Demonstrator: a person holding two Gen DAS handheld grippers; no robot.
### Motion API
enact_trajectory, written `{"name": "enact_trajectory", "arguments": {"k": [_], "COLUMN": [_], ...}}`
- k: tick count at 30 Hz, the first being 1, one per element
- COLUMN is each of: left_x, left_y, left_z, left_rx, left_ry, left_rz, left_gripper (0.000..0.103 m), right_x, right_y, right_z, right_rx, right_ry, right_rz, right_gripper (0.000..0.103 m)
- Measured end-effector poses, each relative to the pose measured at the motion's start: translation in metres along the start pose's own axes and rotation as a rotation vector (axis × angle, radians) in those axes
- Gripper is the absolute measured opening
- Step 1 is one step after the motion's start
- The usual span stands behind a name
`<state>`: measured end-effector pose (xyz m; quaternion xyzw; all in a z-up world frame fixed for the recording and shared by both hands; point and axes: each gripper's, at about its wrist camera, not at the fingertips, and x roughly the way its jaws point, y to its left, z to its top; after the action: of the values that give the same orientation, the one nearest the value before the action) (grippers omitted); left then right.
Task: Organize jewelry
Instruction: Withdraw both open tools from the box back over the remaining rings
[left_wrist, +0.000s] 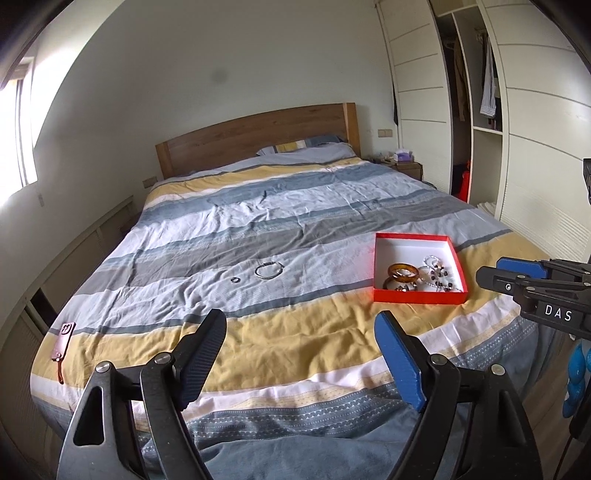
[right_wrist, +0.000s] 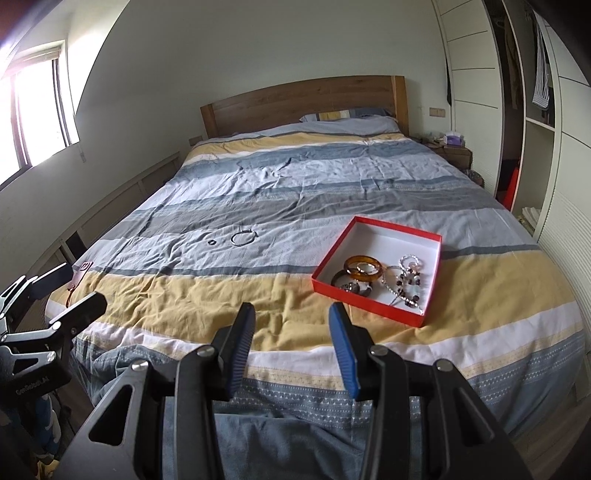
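Two loose rings (left_wrist: 269, 270) lie mid-bed (left_wrist: 295, 332); one red tray (left_wrist: 417, 297) right. Left hand-held gripper (left_wrist: 300, 360) wide, right hand-held gripper (right_wrist: 291, 349) narrower, both empty.

One red box (right_wrist: 382, 308); one amber bangle (right_wrist: 364, 268); one bracelet (right_wrist: 243, 237) and one small ring (right_wrist: 211, 242) on bed (right_wrist: 207, 295); one phone (left_wrist: 63, 341); two grippers.
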<state>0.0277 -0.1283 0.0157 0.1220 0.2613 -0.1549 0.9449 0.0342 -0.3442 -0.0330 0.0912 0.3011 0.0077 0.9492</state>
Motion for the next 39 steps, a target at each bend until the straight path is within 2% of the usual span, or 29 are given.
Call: {"name": "enact_trajectory", "arguments": {"k": [6,11,19,27,39], "left_x": [0.014,0.032,0.070,0.103,0.175], "left_y": [0.012,0.019,0.042,0.070,0.095], "left_z": [-0.001,-0.003,-0.002,0.004,-0.004], "left_rx": [-0.042,-0.063,-0.097,-0.138,-0.162], "left_ry": [0.023,0.055,0.123,0.168,0.281], "left_rz": [0.001,-0.003,0.025,0.048,0.050], "left_gripper": [0.083,0.083,0.083,0.083,0.083], "right_x": [0.010,0.029,0.080,0.125,0.200], "right_y": [0.006,0.005,0.013,0.036,0.050], "right_z": [0.004,0.004,0.013,0.022,0.022], "right_rx": [-0.008,0.001,0.005,-0.053,-0.066], "right_ry": [0.002,0.029,0.081,0.130,0.227], "right_rz": [-0.004,-0.011,0.022,0.065,0.107], "right_gripper": [0.040,0.047,0.047,0.047,0.048]}}
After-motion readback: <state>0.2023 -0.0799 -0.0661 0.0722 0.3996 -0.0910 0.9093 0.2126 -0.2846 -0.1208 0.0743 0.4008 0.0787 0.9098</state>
